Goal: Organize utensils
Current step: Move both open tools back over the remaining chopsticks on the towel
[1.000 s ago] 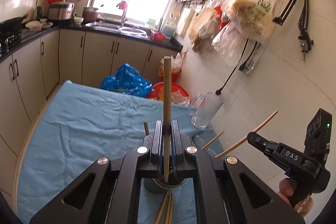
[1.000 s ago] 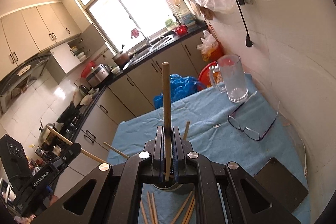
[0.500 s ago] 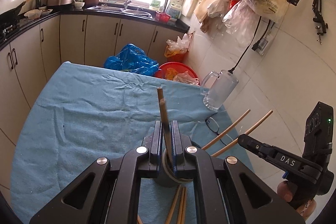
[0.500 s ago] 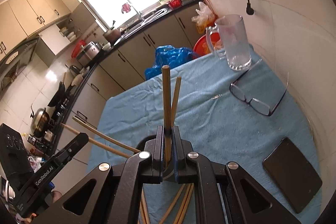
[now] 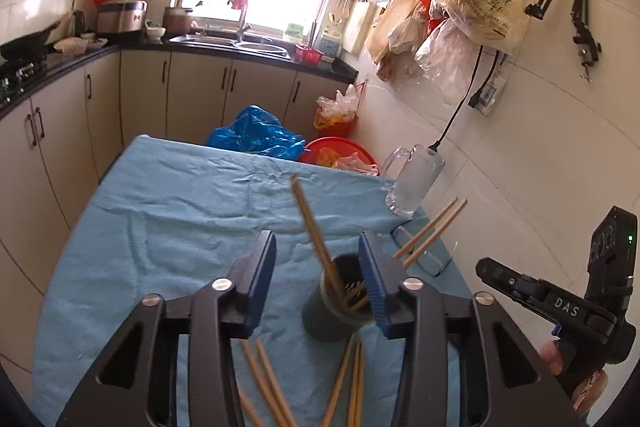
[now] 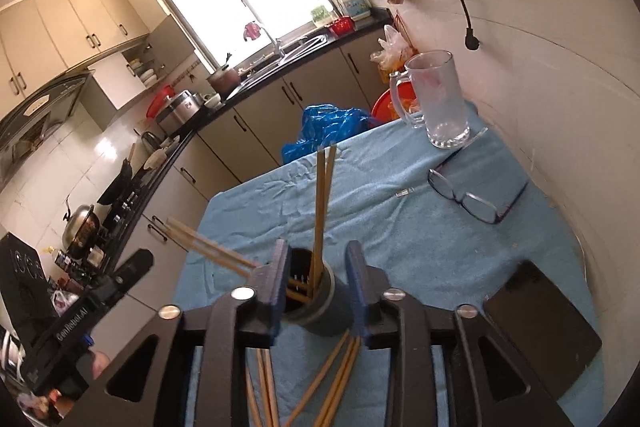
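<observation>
A dark round holder [image 5: 328,323] stands on the blue cloth with several wooden chopsticks in it. My left gripper [image 5: 316,239] straddles the holder, its jaws opening; a chopstick [image 5: 310,223] leans free between the pads, touching neither. Two more chopsticks [image 5: 430,229] lean out to the right. My right gripper [image 6: 317,245] stands over the same holder [image 6: 332,311], jaws opening too, with two upright chopsticks [image 6: 322,203] loose between them. Loose chopsticks [image 5: 264,379] [image 6: 336,379] lie on the cloth below the holder.
A glass mug [image 6: 440,99] stands at the far right of the blue cloth [image 5: 160,219], with spectacles [image 6: 476,201] and a black phone [image 6: 540,327] along the tiled wall. Kitchen cabinets and a blue bag lie beyond the table's far edge.
Both grippers sank toward the holder and went from shut on a chopstick each to open. The released chopsticks now stand in the holder.
</observation>
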